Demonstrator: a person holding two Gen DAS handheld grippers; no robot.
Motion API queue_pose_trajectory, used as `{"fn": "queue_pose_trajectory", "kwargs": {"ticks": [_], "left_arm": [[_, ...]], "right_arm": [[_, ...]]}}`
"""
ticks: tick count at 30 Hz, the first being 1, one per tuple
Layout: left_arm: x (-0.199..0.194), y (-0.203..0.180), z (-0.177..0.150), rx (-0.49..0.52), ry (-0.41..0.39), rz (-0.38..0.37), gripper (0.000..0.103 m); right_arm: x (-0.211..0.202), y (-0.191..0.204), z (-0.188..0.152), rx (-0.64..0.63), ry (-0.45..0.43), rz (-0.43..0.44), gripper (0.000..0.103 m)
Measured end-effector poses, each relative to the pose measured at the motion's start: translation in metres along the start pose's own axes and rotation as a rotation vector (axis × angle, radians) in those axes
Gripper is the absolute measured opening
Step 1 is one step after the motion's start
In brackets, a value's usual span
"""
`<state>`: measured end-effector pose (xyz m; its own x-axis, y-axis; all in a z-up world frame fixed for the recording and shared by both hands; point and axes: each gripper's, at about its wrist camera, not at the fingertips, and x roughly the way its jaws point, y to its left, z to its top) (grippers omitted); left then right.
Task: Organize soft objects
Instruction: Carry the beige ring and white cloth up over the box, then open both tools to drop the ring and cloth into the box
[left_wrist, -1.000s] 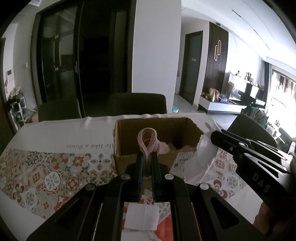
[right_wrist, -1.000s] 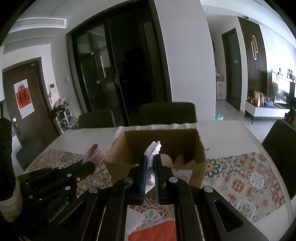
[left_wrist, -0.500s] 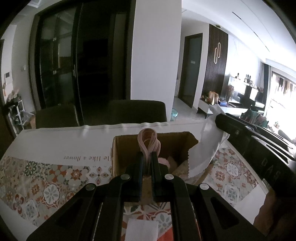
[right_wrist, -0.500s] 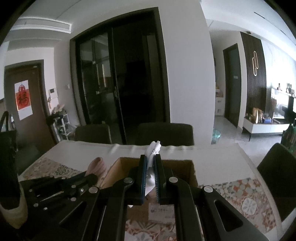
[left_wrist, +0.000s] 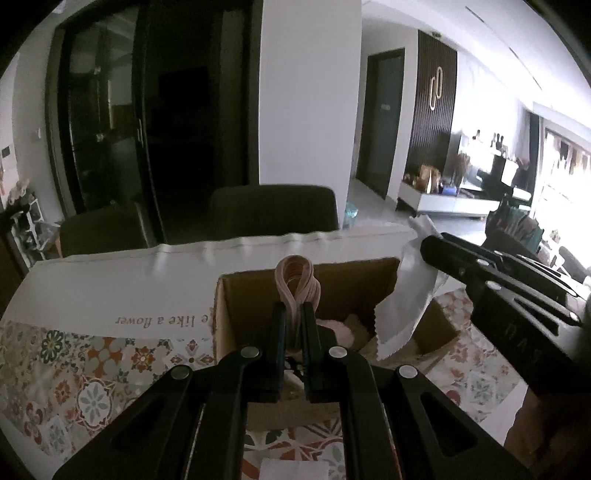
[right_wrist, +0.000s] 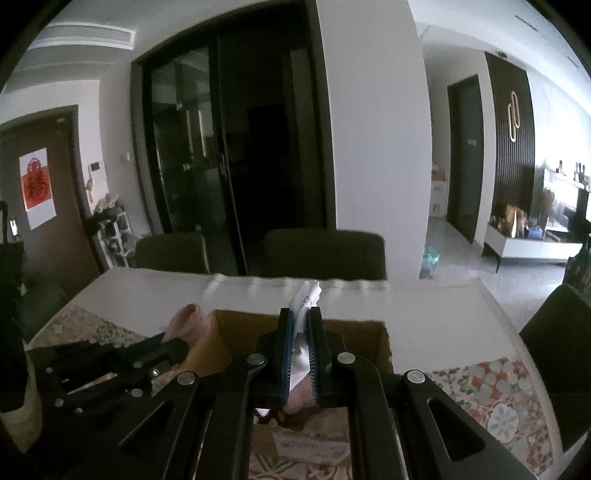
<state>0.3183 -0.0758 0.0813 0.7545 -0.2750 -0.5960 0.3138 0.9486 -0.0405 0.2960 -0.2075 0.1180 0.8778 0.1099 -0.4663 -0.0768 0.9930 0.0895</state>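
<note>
My left gripper (left_wrist: 293, 314) is shut on a folded pink cloth (left_wrist: 295, 282) and holds it above the near wall of an open cardboard box (left_wrist: 251, 295). The same pink cloth shows in the right wrist view (right_wrist: 186, 321). My right gripper (right_wrist: 300, 321) is shut on a white cloth (right_wrist: 306, 297) and holds it over the box (right_wrist: 354, 334). The white cloth hangs over the box's right side in the left wrist view (left_wrist: 404, 306). More pink soft things (left_wrist: 349, 326) lie inside the box.
The box stands on a table with a patterned cloth (left_wrist: 92, 365) and a white runner (left_wrist: 110, 280). Two dark chairs (left_wrist: 273, 210) stand at the far edge. A white folded piece (left_wrist: 293, 470) lies on the near table. Another chair (right_wrist: 557, 332) is at the right.
Both grippers have risen and moved forward over the box with their cloths. The right gripper's white cloth now hangs above the box's right side.
</note>
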Motion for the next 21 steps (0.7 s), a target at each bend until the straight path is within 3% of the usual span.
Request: {"fn": "queue_pose_trajectory", "kwargs": {"ticks": [13, 16, 17, 21], "left_arm": [[0.054, -0.013, -0.018, 0.06, 0.142, 0.015, 0.01], [0.059, -0.014, -0.023, 0.053, 0.161, -0.001, 0.022], [0.06, -0.014, -0.023, 0.053, 0.165, -0.003, 0.026], [0.058, -0.015, -0.025, 0.061, 0.166, -0.003, 0.037]], "right_arm": [[0.06, -0.021, -0.041, 0.018, 0.194, 0.002, 0.01], [0.066, -0.026, -0.047, 0.03, 0.225, 0.015, 0.012], [0.068, -0.027, -0.048, 0.032, 0.237, 0.018, 0.015], [0.069, -0.028, -0.05, 0.043, 0.242, 0.023, 0.041]]}}
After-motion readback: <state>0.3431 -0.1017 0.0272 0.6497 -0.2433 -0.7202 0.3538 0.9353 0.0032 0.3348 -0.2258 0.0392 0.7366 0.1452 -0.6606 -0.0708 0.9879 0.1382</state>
